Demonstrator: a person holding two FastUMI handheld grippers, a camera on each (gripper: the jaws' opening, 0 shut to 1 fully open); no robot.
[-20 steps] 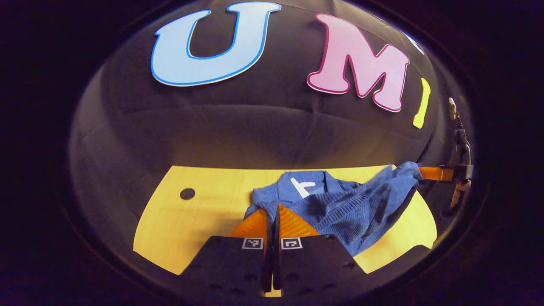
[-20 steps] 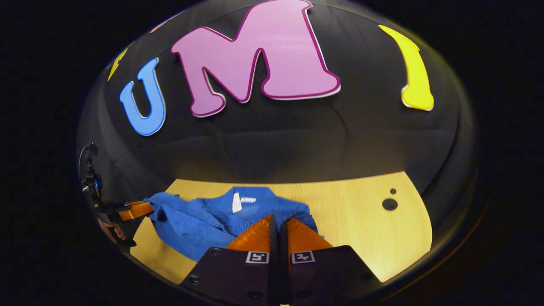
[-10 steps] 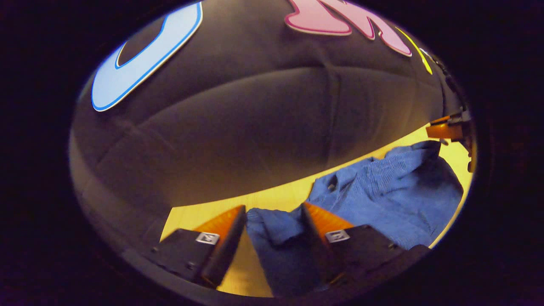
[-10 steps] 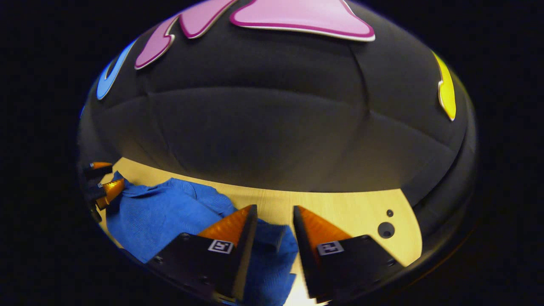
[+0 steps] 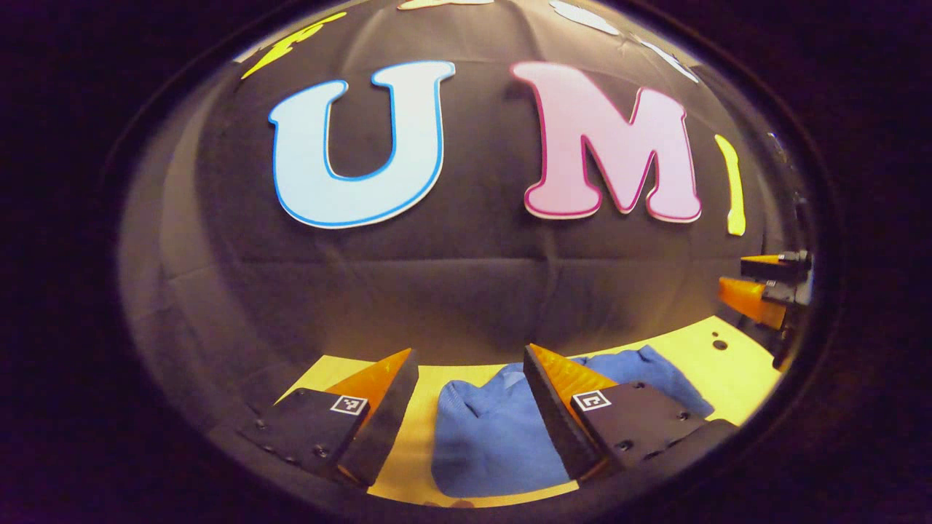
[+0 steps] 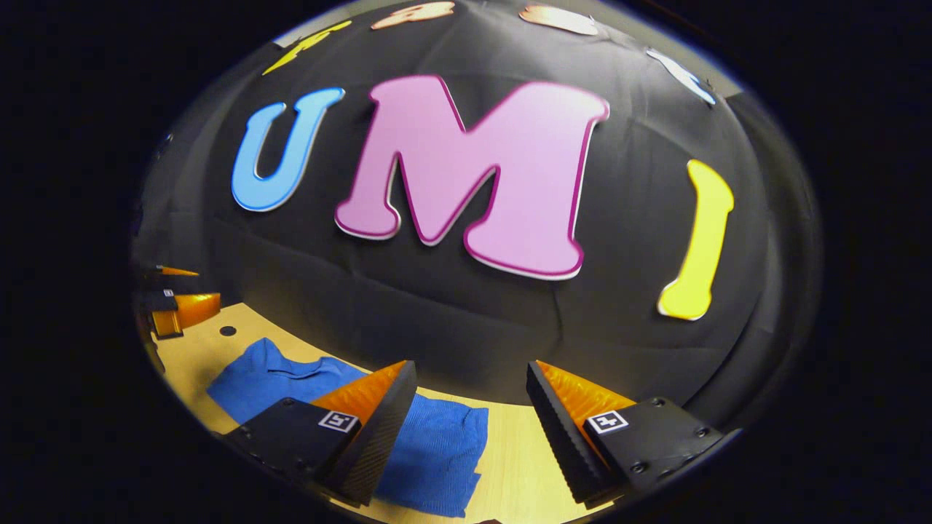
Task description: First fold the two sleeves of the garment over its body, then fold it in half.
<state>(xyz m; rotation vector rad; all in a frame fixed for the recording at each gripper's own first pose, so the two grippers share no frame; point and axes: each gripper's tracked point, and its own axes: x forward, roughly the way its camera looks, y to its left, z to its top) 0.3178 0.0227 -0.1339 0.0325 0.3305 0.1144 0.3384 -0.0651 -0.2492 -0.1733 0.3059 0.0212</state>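
Both grippers have lifted away from the blue garment [image 6: 429, 455] since a moment ago, and it now lies folded and flat on the tabletop [image 6: 520, 466], let go by both.

From left to right: in the left gripper view the left gripper [image 5: 470, 364] hangs above the cloth with its fingers spread wide and nothing between them. The garment [image 5: 488, 444] lies under it near the tabletop's front edge, with bare wood to its left. Behind it the black booth wall stands close along the tabletop's back edge.

In the right gripper view the right gripper [image 6: 472, 375] is likewise spread and empty. The garment's right edge ends beneath it, and open wood runs on to the right. A small dark hole [image 6: 228, 331] marks the tabletop's far left corner.
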